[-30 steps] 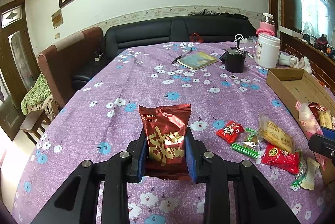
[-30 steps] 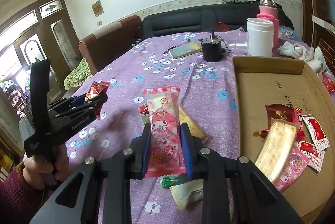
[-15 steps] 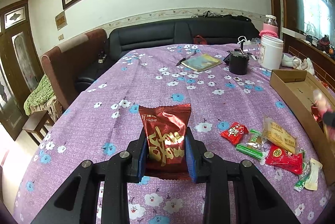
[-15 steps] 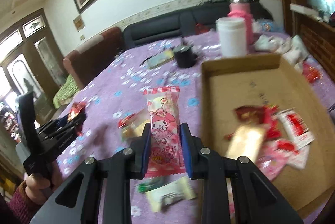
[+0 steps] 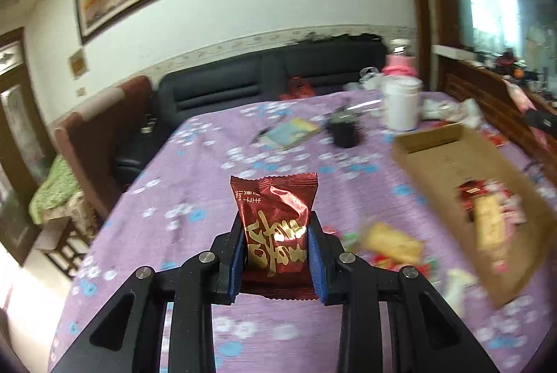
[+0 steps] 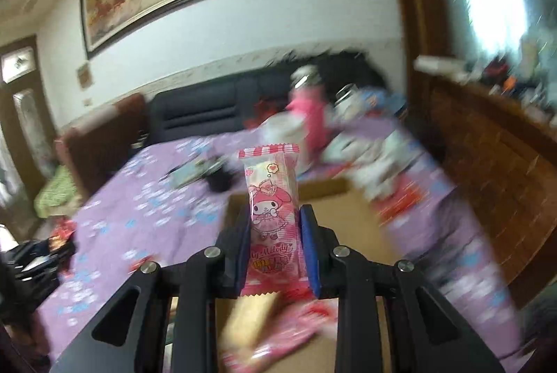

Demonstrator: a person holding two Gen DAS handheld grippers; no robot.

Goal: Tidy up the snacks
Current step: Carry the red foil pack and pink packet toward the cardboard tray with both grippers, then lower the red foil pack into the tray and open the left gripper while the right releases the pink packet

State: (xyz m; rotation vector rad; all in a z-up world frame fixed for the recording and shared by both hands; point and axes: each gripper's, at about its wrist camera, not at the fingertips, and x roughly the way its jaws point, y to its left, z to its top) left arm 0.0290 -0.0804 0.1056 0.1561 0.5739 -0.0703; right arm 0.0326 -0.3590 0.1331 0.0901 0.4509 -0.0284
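I am carrying the pink snack (image 6: 273, 216) clamped in my right gripper (image 6: 275, 226) over, apparently, the cardboard box (image 6: 351, 216); my left gripper (image 5: 275, 237) is gripping the red packet (image 5: 276, 223). Next: release inside.

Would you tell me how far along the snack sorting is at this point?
Done: several snacks lie in the cardboard box. In hand: left gripper clamps a red packet; right gripper clamps a pink packet above the box. Left: loose snacks on the table.

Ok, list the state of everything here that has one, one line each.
left gripper: shut on red snack packet, sealed, upright.
right gripper: shut on pink snack packet, sealed, upright.
cardboard box: open, partly filled with snacks.
white jar: upright, lid on.
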